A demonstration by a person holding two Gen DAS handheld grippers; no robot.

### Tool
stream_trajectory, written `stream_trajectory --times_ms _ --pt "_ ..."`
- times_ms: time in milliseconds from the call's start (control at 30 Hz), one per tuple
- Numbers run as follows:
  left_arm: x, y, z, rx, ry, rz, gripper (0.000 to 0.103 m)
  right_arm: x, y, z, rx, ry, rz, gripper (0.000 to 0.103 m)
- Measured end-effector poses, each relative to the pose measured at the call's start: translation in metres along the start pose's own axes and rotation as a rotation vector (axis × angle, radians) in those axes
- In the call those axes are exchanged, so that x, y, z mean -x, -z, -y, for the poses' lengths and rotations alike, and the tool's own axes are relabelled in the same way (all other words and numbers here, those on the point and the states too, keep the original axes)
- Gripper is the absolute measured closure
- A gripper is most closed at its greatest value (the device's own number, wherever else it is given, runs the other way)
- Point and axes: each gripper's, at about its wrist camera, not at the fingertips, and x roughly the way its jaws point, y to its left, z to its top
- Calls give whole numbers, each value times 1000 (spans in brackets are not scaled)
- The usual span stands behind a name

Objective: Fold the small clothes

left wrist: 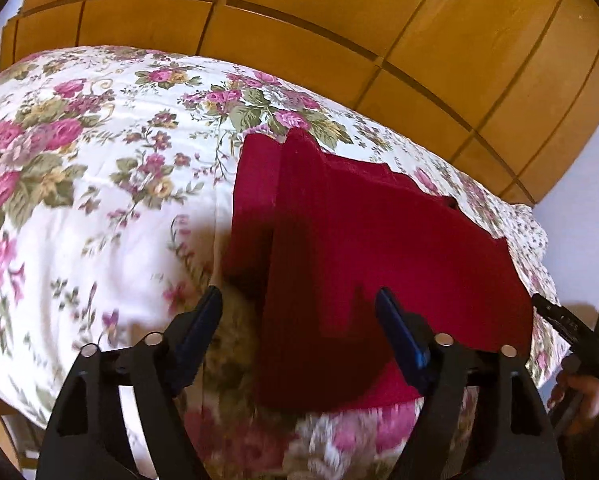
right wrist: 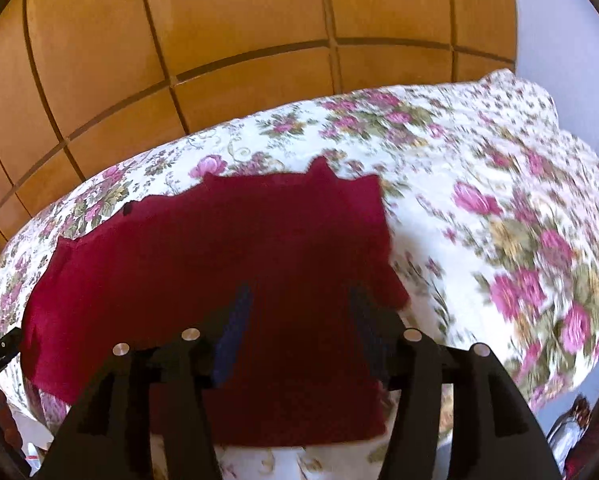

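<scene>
Crimson ribbed knit garment (left wrist: 379, 248) lies spread on the floral-printed white quilted bedspread (left wrist: 99, 184), and everything else is placed from it. In the left wrist view one strip of the cloth is doubled over along the garment's left side, making a darker raised fold that runs away from the camera. Beyond the garment's far edge stands a wall of honey-coloured wooden panels (left wrist: 299, 20) with dark grooves between them.

Hovering at the garment's near edge, the left gripper (left wrist: 299, 304) has its two blue-padded fingers well apart; one finger sits over bare bedspread to the left of the garment, the other over the red cloth. Nothing is pinched between them.

From the right wrist view the garment (right wrist: 219, 248) fills the near middle, with the bedspread (right wrist: 499, 200) stretching off to its right and the wooden panels (right wrist: 219, 20) behind it. The right gripper (right wrist: 299, 304) is poised over the garment's near part, both fingers above red cloth, spread wide and gripping nothing. Whether the pads touch the fabric cannot be told. That view is blurred on its right side.
</scene>
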Motion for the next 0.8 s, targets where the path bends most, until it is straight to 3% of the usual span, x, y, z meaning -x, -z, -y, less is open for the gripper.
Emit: stream_trajectory --times_ms 133,200,267,300,333,400,467,533,700,733,800 --pt "0 10 3 -21 22 -45 43 5 19 24 -54 5 -39 50" --pt "-8 14 4 -31 1 -83 56 6 28 35 -89 -6 -64 51" --pt "-13 18 3 -30 20 -100 63 5 40 42 -115 -35 -93 59" --pt "-14 19 4 -39 14 -101 68 1 46 44 -120 -50 -114 68" --pt "-14 19 7 -58 12 -104 71 -2 50 45 -125 -62 -132 84" --pt "-10 17 14 -112 -6 -102 85 -4 53 49 -143 -69 -137 93" --pt "-3 13 15 -127 -16 -93 89 9 46 51 -152 -73 -100 94" --pt "-1 12 10 -116 -17 -100 89 14 42 51 -133 -62 -87 94" --pt "-5 19 11 -155 -28 -92 87 -9 58 55 -160 -63 -154 93" --pt "-4 19 12 -163 -25 -83 87 -6 57 55 -159 -61 -139 86" --pt "1 15 8 -125 -7 -67 67 4 51 55 -146 -33 -100 68"
